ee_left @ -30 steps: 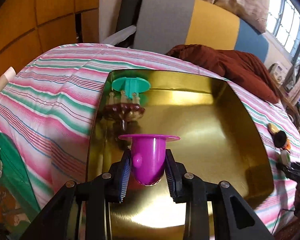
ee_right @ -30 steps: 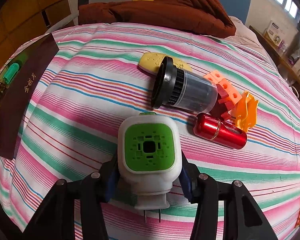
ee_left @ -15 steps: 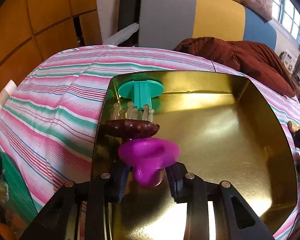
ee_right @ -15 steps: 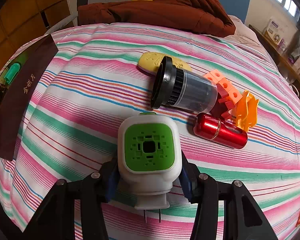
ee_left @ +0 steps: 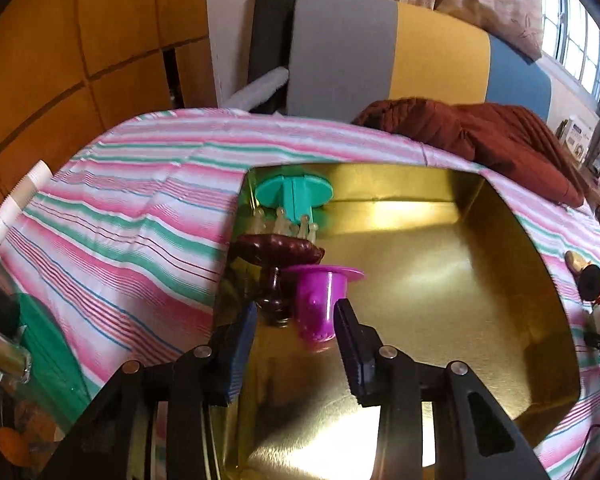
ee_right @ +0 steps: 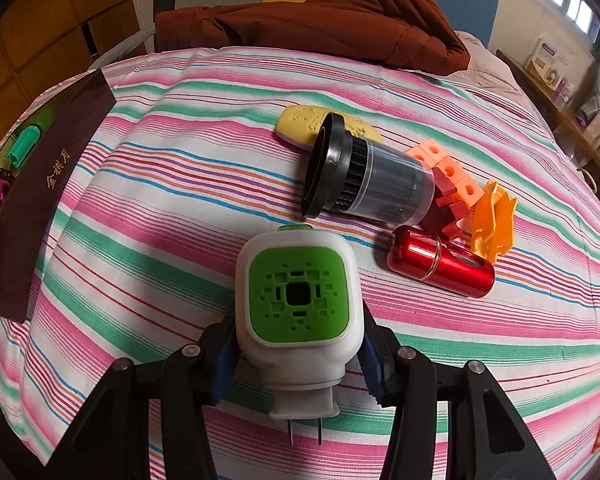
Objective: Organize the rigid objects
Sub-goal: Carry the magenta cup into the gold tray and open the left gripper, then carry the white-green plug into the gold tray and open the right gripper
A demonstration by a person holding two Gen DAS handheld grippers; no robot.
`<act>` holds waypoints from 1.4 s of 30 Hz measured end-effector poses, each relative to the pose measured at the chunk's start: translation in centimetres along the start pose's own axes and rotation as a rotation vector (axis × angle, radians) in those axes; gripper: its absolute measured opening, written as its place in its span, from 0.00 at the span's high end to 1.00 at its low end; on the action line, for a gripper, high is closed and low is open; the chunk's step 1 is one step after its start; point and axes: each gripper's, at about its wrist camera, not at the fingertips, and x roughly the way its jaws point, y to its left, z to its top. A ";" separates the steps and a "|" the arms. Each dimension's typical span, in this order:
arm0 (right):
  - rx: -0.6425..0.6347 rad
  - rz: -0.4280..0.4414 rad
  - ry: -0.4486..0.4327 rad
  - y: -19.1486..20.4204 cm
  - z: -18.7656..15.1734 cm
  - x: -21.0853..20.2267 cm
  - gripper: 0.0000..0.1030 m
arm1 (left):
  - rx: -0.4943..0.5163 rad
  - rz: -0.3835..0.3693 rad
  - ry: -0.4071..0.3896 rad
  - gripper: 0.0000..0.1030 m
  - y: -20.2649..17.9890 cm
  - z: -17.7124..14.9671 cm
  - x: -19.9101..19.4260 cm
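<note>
A purple flanged cup point(ee_left: 318, 304) stands upright on the gold tray's floor point(ee_left: 440, 280), right beside a brown knobbed massager point(ee_left: 276, 250) and a teal spool point(ee_left: 294, 194) behind it. My left gripper point(ee_left: 295, 314) straddles the cup with its jaws opening; the pads do not press on it. My right gripper point(ee_right: 299, 344) is shut on a white plug-in device with a green face point(ee_right: 298, 296), held over the striped bedspread. The tray's dark outer wall point(ee_right: 48, 184) shows at the left of the right wrist view.
On the bedspread past the plug lie a black ribbed cylinder point(ee_right: 364, 176), a yellow piece point(ee_right: 300, 120), orange blocks point(ee_right: 448, 164), an orange plastic part point(ee_right: 494, 216) and a red metal tube point(ee_right: 440, 264). A rust-brown blanket point(ee_right: 320, 24) is heaped at the head of the bed.
The left gripper carried the purple cup toward the tray's left side, set it down beside the brown massager and spread its jaws off it. The right gripper and its plug have not moved.
</note>
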 end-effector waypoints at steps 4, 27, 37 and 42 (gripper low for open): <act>-0.001 -0.005 -0.005 0.1 0.0 0.0 0.50 | -0.002 0.004 -0.045 0.61 0.2 -0.2 -2.1; 0.153 0.038 0.002 4.3 -0.7 -1.4 0.50 | -0.017 -0.009 -0.097 0.61 0.6 -2.8 -7.8; 0.232 0.209 -0.182 7.2 1.4 -8.1 0.50 | -0.004 -0.030 -0.108 0.61 0.8 -3.4 -8.7; 0.122 0.312 -0.235 12.4 2.7 -10.6 0.50 | 0.001 -0.031 -0.114 0.61 0.7 -3.9 -9.3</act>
